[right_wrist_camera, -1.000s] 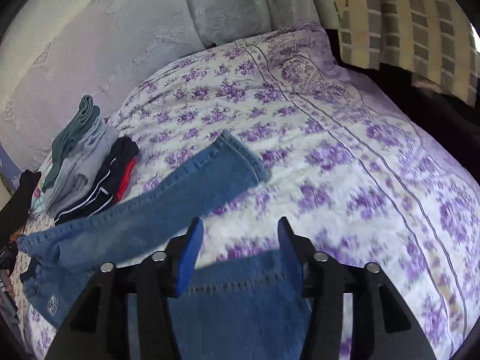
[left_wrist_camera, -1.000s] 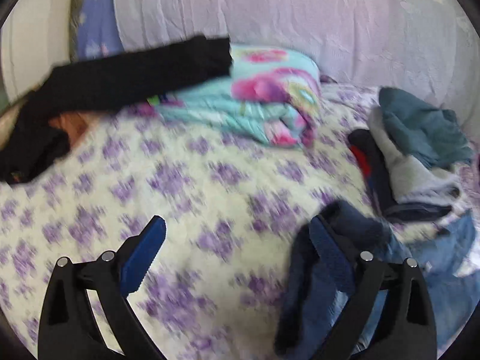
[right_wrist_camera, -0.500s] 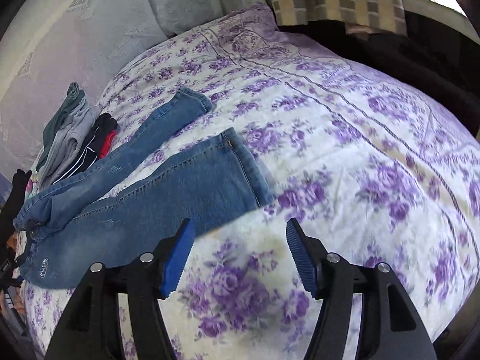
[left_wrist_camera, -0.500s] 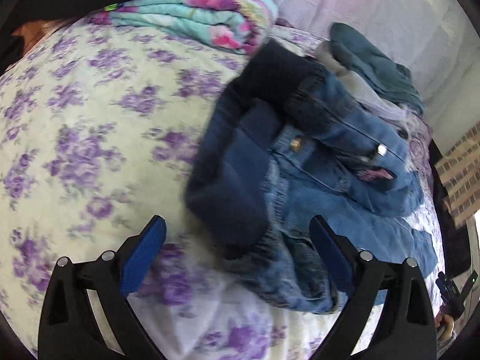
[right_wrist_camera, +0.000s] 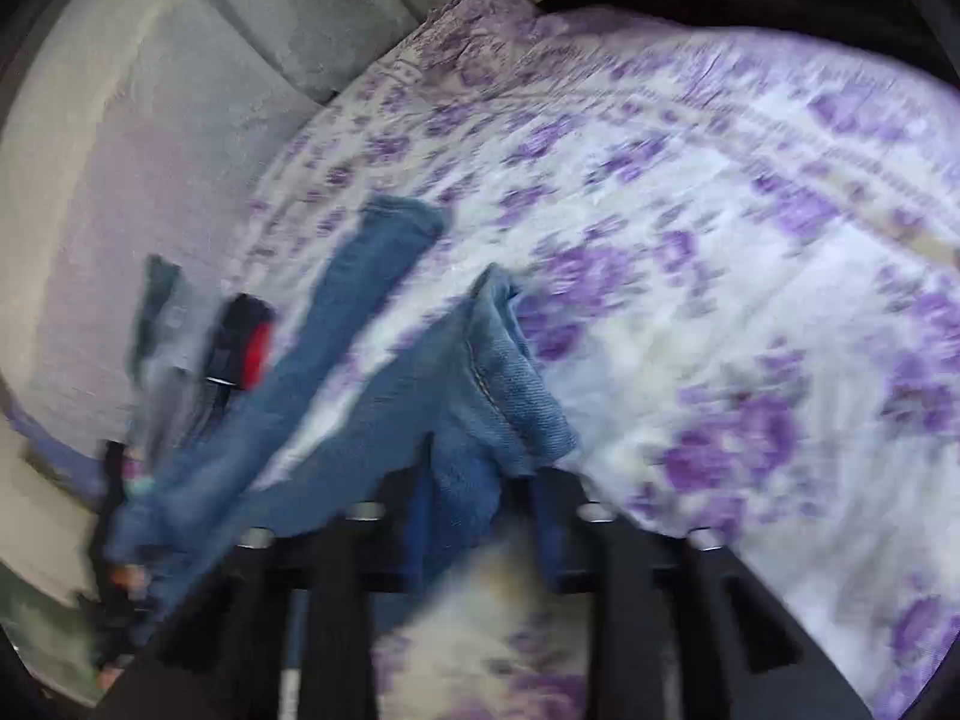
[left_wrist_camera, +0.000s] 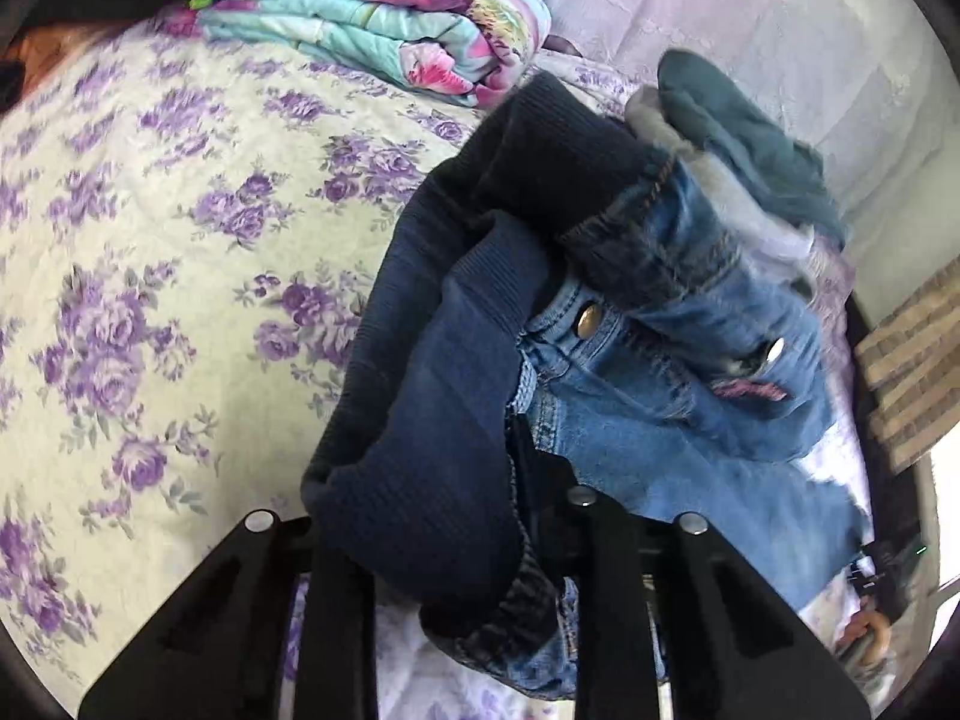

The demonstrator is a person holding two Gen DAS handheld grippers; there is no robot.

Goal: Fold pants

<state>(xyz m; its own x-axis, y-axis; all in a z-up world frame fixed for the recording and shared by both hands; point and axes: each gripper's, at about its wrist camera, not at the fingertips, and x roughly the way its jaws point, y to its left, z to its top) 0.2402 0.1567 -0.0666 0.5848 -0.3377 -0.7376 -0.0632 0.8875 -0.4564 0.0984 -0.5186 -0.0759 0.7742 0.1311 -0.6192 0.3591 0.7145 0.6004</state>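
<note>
A: On the floral bed (left_wrist_camera: 150, 252), our left claw (left_wrist_camera: 456, 546) has just clamped onto the jeans (left_wrist_camera: 648, 420) at the waistband.
B: And our right claw (right_wrist_camera: 474, 516) has just pinched a leg hem (right_wrist_camera: 510, 396). Half a second back, both gaped empty.
A: Both ends gripped, so we reckon the fold can start.

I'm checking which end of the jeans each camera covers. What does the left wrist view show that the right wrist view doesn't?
Left wrist view only: the jeans' waistband with its metal button, gripped by the left tongs, and a floral blanket.
Right wrist view only: the leg hems; one hem sits between the right tongs.
Both: the jeans, the purple-flowered bedspread, the folded clothes stack.
</note>
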